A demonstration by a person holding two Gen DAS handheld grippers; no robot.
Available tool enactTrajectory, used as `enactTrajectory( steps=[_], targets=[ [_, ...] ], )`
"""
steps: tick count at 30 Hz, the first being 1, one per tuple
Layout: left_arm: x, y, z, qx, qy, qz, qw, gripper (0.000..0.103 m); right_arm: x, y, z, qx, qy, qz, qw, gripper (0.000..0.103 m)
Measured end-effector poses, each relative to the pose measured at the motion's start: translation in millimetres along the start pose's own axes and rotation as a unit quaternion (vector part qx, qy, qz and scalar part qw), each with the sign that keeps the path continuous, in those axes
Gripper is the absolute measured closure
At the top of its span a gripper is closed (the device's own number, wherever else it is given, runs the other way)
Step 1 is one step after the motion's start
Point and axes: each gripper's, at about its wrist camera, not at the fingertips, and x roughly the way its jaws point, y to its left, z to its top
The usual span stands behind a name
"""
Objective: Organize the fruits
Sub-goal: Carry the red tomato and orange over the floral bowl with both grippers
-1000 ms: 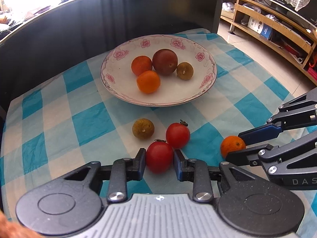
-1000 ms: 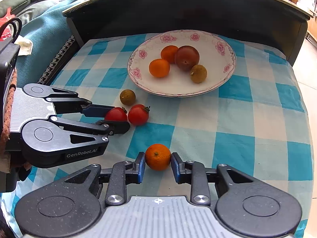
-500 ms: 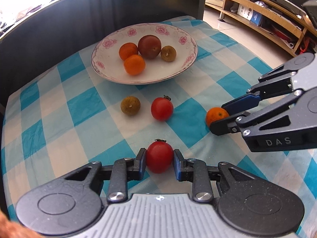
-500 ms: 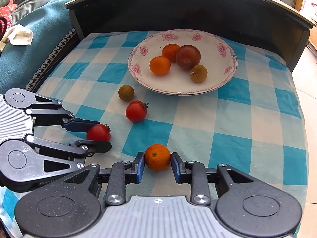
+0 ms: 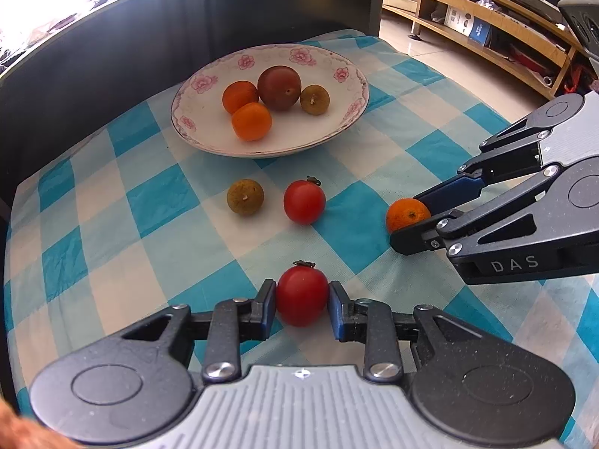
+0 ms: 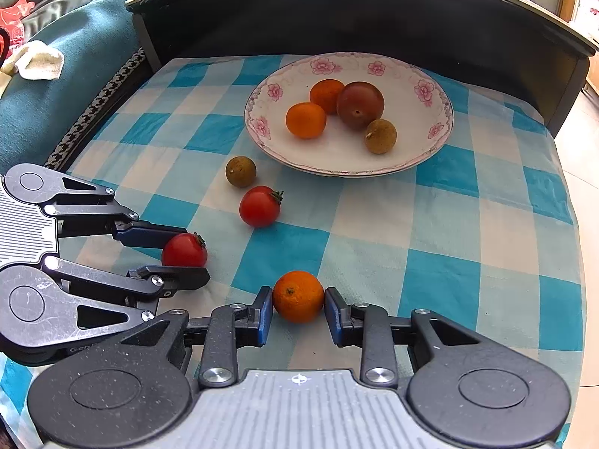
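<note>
We count four fruits already resting in the white shallow plate with pink flower trim (image 5: pixel 350 75) at the upper centre of the left wrist view: two small oranges, a dark reddish-brown round fruit (image 5: pixel 279 87) and a small olive-brown one; that part we judge done. Four remain outside it. Our left gripper (image 5: pixel 302 305), at the bottom centre of its own frame, has its blue pads closed against both sides of a small red tomato with a dry green stem (image 5: pixel 301 295), held narrowly apart only by the fruit's width. Our right gripper (image 6: pixel 298 312), bottom centre of the right wrist view, is likewise pinched onto a small round orange (image 6: pixel 298 295); whether either fruit is lifted clear of the blue-and-white checked cloth (image 6: pixel 441 232) we cannot tell for sure. Left untouched in mid-frame are a second red tomato (image 5: pixel 304 202) and, just beside it, an olive-brown round fruit (image 5: pixel 245 197), both lying between us and the plate. For room, we judge the plate's near and right portions bare enough to take both held fruits. The cloth drops away at the right edge toward the floor, and a dark curved wall stands close behind the plate, so an overshoot there would stop short, while anything rolling right could fall. The two grippers sit near each other, so we would want to stagger their approach.
</note>
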Motion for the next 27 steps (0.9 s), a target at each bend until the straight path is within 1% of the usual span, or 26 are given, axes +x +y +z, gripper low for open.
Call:
enactTrajectory(
  steps=[5,10,14,19,23,27],
  targets=[
    [0.1,-2.0,0.5,0.001,0.004,0.007,1.0,0.065,0.7,2.2,1.1,-0.005,0.005,-0.007,1.0,0.079],
    [-1.8,-3.5,1.1,0.005,0.005,0.012,0.9999,0.066,-3.5,2.2,2.1,-0.007,-0.004,-0.014,1.0,0.08],
    [-10.5,-3.4,9.9,0.002,-0.014,0.014,0.9998,0.066,-11.7,-0.7,8.6,-0.002,-0.025,-0.018,1.0,0.08],
    [-17.0,3.1,32.0,-0.011,-0.044,0.029,0.9986,0.066,-17.2,-7.2,23.5,0.011,-0.047,-0.026,0.999,0.08],
    [-13.4,7.4,49.3,-0.013,-0.06,0.042,0.9973,0.066,-18.7,-11.4,38.2,0.015,-0.067,-0.035,0.997,0.08],
    [-2.8,12.1,63.6,-0.016,-0.067,0.053,0.9962,0.066,-11.7,-16.6,52.6,0.017,-0.078,-0.044,0.996,0.08]
  ],
)
